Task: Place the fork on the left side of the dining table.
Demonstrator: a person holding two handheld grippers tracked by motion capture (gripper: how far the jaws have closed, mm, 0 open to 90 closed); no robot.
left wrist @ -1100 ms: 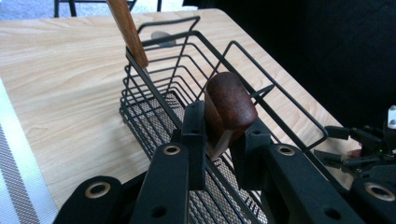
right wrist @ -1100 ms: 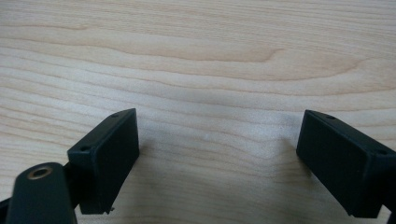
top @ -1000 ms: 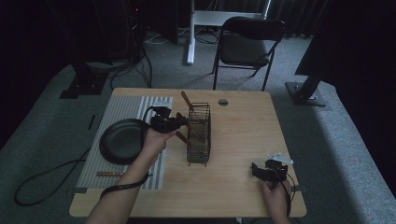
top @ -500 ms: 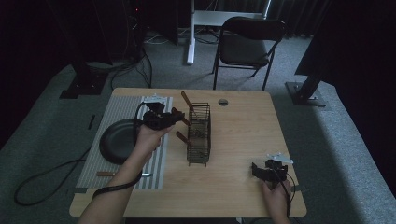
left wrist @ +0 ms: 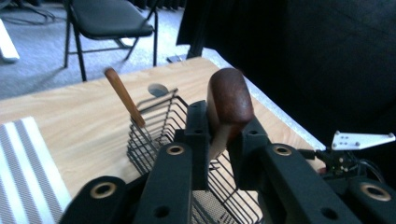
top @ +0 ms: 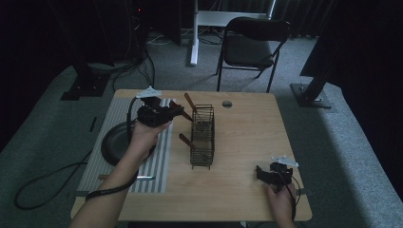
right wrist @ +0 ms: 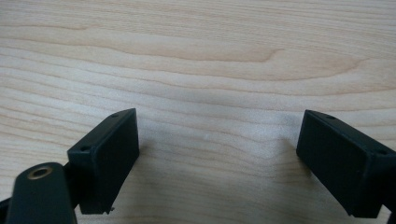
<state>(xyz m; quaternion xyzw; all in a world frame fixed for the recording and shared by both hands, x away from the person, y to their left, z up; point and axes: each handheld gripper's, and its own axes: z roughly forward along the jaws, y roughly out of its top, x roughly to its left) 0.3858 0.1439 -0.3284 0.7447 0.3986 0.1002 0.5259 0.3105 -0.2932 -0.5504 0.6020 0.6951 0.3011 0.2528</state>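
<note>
A wooden handle (left wrist: 229, 100), perhaps a utensil's, is sitting pinched between the left gripper (left wrist: 218, 140)'s jaws, just above the wire basket (left wrist: 161, 123). Another wooden-handled utensil (left wrist: 124, 96) is leaning in the basket beyond those jaws. The right gripper (right wrist: 217, 161) is resting with jaws spread over the bare wooden table (right wrist: 196, 56).

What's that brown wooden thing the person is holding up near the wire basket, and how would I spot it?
Start at the wooden table, then find the black wire basket near its middle. Just left of the basket, the left gripper is shut on a wooden-handled utensil. Unlike the two other wooden handles poking out of the basket, this one is clamped between jaws, its rounded dark-brown end pointing up.
</note>
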